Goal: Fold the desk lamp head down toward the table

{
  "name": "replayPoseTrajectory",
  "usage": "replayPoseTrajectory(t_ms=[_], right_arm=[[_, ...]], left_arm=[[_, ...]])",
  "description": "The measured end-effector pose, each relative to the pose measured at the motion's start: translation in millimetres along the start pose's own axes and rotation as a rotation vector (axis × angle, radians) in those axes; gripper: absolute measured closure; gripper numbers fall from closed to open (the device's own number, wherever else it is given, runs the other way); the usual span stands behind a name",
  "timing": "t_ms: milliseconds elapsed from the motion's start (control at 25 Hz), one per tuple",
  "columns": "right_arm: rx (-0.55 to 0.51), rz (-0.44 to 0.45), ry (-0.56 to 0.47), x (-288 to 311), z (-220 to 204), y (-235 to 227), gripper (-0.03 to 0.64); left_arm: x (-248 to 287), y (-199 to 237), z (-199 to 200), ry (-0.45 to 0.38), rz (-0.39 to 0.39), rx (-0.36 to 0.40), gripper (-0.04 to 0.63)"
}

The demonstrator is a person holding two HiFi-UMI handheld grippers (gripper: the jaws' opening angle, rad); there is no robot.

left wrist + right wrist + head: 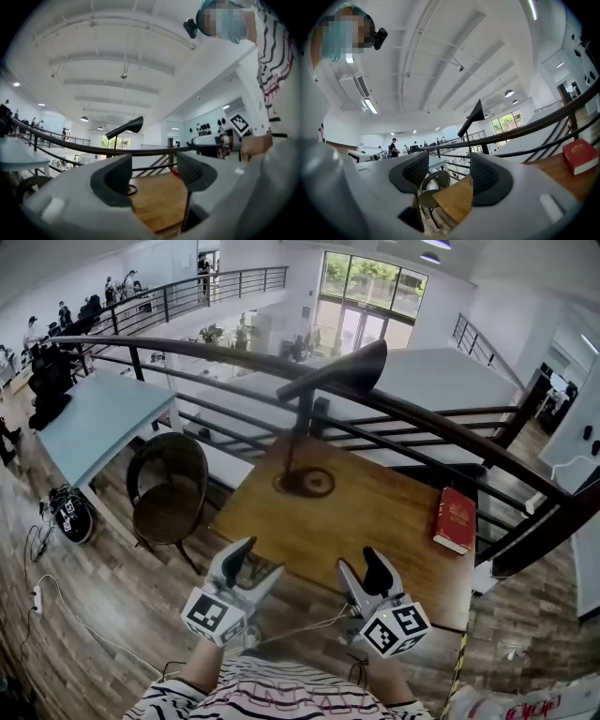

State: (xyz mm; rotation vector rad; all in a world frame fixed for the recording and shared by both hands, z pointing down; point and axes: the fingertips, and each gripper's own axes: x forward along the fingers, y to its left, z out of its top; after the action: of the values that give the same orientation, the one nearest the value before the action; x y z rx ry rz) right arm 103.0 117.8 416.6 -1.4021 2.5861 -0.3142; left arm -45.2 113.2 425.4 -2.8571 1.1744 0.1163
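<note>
Desk lamp [302,423]: black, it stands near the far edge of the wooden tabletop [375,521], left of the middle, just in front of the railing [450,427].
Lamp base [307,483]: a round disc flat on the wood, with a thin upright stem rising from it.
Lamp head [342,369]: a cone raised high above the tabletop, its wide mouth tilted up and to the right in the head view.
Left gripper [253,566]: released, with its jaws spread apart and only air between them. It is held over the near edge of the tabletop, well apart from the lamp. In its own view [152,176] the lamp [126,127] shows far off above the left jaw.
Right gripper [366,573]: released as well, jaws wide and empty. It is at the near edge just beside the left one. Its own view [449,176] shows the lamp [473,117] above the gap between the jaws.
Red book [455,519]: closed, lying flat near the right edge of the tabletop, also seen at the right of the right gripper view [580,156].
Chair [169,488]: dark and round-backed, on the floor beside the left edge of the tabletop.
Person: striped sleeves at the bottom of the head view, one gripper in each hand.
</note>
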Motion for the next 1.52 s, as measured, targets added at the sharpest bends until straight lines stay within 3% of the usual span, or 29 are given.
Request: replayPoseTrajectory(t_ms=[400, 680, 880, 1120, 1520], right_arm=[[0.015, -0.079, -0.042, 90.4, 13.7, -30.4, 0.356], [0.039, -0.141, -0.064, 163.8, 3.2, -22.2, 0.356], [0.042, -0.192, -0.077, 181.4, -0.5, -28.2, 0.356], [0.025, -0.228, -0.058, 195.7, 0.6, -39.6, 0.357], [0.016, -0.196, -0.054, 237.6, 28.9, -91.1, 0.359]], left_arm=[[52.9, 91.3, -0.5, 0.019, -0.072, 0.005, 0.299], [64.1, 173.2, -6.1, 0.03, -0.131, 0.007, 0.299], [78.6, 193.7, -13.4, 0.04, -0.191, 0.003, 0.299], [95.0, 211.7, -27.1, 0.045, -0.211, -0.042, 0.299], [142.6, 241.5, -25.2, 0.05, -0.143, -0.046, 0.299]])
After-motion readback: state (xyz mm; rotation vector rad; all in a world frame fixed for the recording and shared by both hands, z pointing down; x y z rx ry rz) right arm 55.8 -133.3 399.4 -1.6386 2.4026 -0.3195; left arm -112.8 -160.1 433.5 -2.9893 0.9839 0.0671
